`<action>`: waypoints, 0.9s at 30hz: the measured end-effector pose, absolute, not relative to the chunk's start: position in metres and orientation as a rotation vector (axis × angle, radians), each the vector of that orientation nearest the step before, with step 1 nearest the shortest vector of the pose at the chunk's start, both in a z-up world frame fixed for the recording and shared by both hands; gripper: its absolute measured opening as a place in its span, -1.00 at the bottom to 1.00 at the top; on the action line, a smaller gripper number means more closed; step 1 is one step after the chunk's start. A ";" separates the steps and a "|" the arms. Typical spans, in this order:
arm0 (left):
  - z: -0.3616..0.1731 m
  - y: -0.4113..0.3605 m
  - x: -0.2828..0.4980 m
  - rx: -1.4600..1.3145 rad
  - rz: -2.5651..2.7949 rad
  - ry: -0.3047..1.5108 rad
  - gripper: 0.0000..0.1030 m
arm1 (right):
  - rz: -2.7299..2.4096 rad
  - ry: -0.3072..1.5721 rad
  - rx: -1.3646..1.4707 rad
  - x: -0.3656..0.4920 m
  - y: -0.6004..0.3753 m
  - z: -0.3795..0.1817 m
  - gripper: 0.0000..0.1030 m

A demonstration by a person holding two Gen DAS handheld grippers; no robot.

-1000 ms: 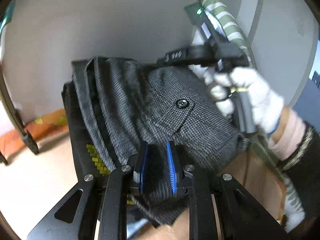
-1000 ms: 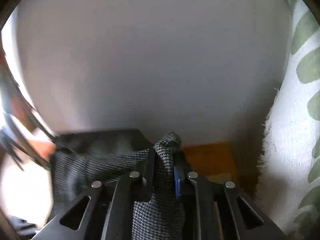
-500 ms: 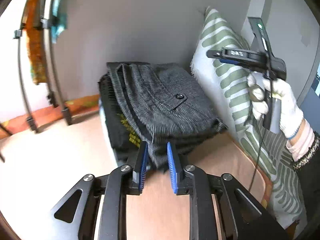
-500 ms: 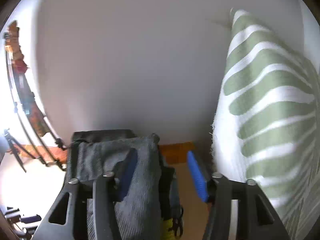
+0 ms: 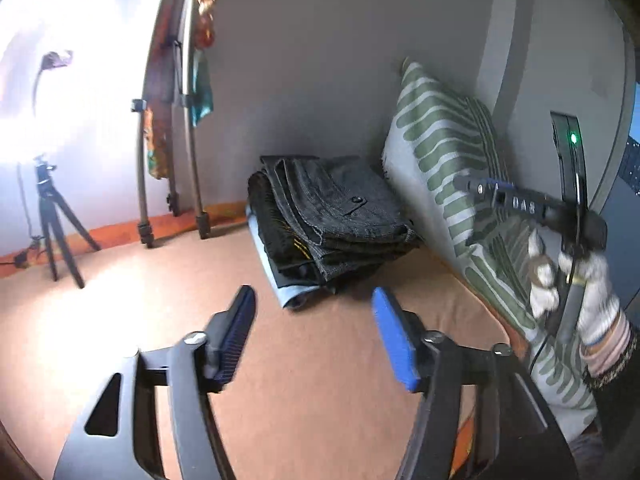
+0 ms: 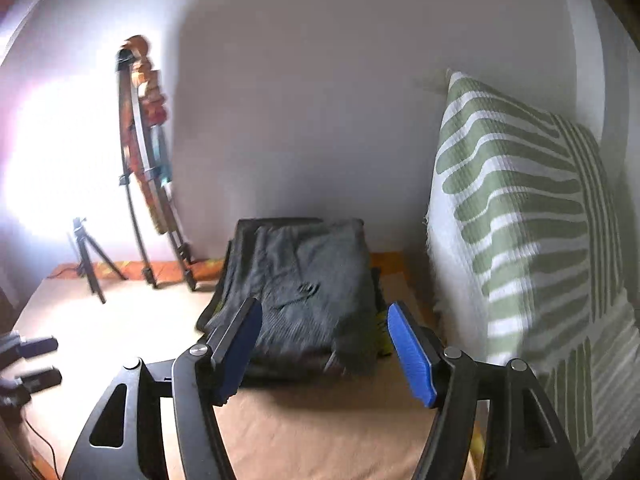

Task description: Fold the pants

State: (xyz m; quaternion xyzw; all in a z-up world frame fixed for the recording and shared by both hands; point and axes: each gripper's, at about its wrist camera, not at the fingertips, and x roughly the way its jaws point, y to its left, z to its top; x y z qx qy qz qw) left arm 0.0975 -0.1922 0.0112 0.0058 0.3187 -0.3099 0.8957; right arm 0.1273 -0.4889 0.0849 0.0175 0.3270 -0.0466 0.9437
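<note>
The folded grey pants (image 5: 340, 204) lie on top of a stack of folded dark clothes against the back wall, pocket button facing up. They also show in the right wrist view (image 6: 308, 288). My left gripper (image 5: 316, 336) is open and empty, held back from the stack above the tan surface. My right gripper (image 6: 326, 350) is open and empty, just short of the stack's near edge. In the left wrist view the right gripper's body (image 5: 532, 208) shows at the right, held by a white-gloved hand.
A green-and-white striped pillow (image 6: 520, 216) leans on the wall right of the stack. A small tripod (image 5: 52, 220) and a curved rack with coloured cloths (image 5: 168, 128) stand at the back left. The tan surface (image 5: 312, 380) lies in front.
Both grippers let go of the grey pants, opened and pulled back. The pants now rest folded on the stack.
</note>
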 end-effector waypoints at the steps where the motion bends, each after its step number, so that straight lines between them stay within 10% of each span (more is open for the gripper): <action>1: 0.014 -0.189 0.091 0.015 -0.640 0.651 0.34 | -0.089 0.666 0.038 0.117 -0.482 0.087 0.39; 17: 0.035 -0.142 0.020 0.009 -0.593 0.527 0.59 | -0.049 0.558 0.015 -0.004 -0.385 0.103 1.00; 27: 0.012 -0.142 0.013 0.011 -0.597 0.541 0.59 | -0.037 0.551 -0.005 -0.029 -0.358 0.085 1.00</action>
